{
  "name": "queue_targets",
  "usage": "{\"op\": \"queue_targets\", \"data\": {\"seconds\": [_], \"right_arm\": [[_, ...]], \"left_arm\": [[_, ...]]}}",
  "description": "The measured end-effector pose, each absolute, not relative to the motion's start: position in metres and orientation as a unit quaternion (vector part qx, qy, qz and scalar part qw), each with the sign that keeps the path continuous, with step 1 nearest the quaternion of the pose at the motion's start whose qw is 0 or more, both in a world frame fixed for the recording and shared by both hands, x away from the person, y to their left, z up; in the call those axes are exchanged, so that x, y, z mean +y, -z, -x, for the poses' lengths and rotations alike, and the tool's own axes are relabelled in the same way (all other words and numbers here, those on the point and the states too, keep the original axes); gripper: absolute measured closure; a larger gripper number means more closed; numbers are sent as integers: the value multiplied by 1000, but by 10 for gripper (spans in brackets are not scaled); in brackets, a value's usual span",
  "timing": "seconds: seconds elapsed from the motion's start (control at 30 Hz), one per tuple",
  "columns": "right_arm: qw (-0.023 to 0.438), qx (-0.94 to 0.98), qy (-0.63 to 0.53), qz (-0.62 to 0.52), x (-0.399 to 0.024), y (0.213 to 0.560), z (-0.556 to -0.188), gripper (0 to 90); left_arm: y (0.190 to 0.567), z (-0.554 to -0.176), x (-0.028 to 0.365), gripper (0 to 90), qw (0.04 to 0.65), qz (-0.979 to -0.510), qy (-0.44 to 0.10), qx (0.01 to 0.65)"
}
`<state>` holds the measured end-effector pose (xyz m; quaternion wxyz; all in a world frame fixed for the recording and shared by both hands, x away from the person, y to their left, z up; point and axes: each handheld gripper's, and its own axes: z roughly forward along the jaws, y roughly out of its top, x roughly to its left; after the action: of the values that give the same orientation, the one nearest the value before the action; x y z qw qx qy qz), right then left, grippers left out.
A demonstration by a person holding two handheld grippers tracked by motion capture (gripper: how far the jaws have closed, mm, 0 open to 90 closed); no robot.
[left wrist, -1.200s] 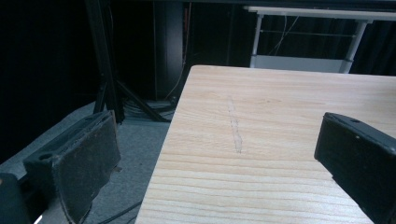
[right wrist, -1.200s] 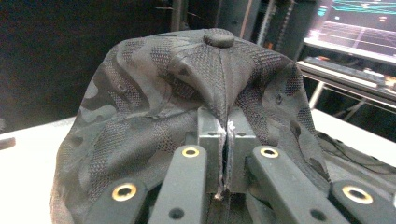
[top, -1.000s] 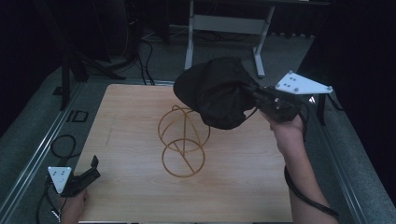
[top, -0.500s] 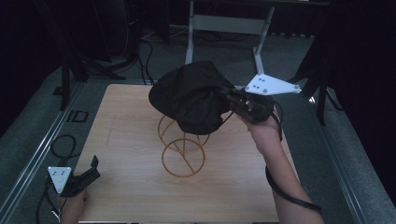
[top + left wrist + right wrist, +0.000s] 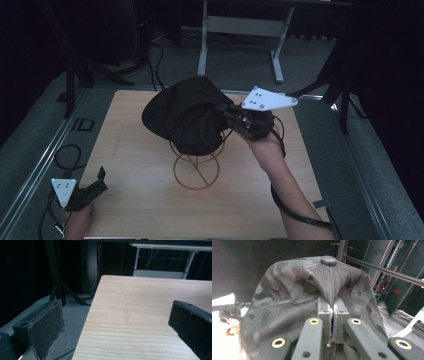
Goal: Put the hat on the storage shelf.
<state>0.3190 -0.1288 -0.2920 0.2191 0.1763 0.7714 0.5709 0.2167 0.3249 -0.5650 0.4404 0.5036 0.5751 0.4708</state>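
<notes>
A black cap [image 5: 182, 117] is held up in the air over the wooden table [image 5: 140, 200]. The right gripper [image 5: 231, 116] has its two jaws squeezed tight on the cloth of the cap. In the right gripper view the jaws are pressed together with a fold of the cap [image 5: 312, 290] pinched between them, and the little button on top of the cap [image 5: 328, 260] sits just above that fold. The cloth has a dark blotchy pattern.

A wire stand [image 5: 195, 169] made of thin golden rings sits on the table right under the cap. The bottom of the cap hangs over the top of the stand and hides it, so I cannot tell if the two are touching. The right hand [image 5: 262, 141] holds its gripper just to the right of the stand, and a grey plate [image 5: 266, 98] sticks out on top of the gripper.

The left gripper [image 5: 97, 181] is well apart from the stand, down at the near left corner of the table. In the left gripper view its jaws stand wide apart with nothing between them, and the bare table [image 5: 150, 315] lies ahead.
</notes>
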Motion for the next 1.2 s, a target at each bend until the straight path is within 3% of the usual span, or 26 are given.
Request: {"op": "queue_targets", "data": {"seconds": [0.77,0.9,1.07,1.2], "right_arm": [[182,806,-525,-204,-129,353,-329,867],[175,806,-527,-204,-127,356,-329,840],[160,798,-541,-213,-129,362,-331,728],[157,799,-538,-219,-130,367,-332,687]], "left_arm": [[565,-217,325,6,441,-503,-471,575],[565,-217,325,6,441,-503,-471,575],[565,-217,325,6,441,-504,-471,574],[565,-217,325,6,440,-504,-471,574]]}}
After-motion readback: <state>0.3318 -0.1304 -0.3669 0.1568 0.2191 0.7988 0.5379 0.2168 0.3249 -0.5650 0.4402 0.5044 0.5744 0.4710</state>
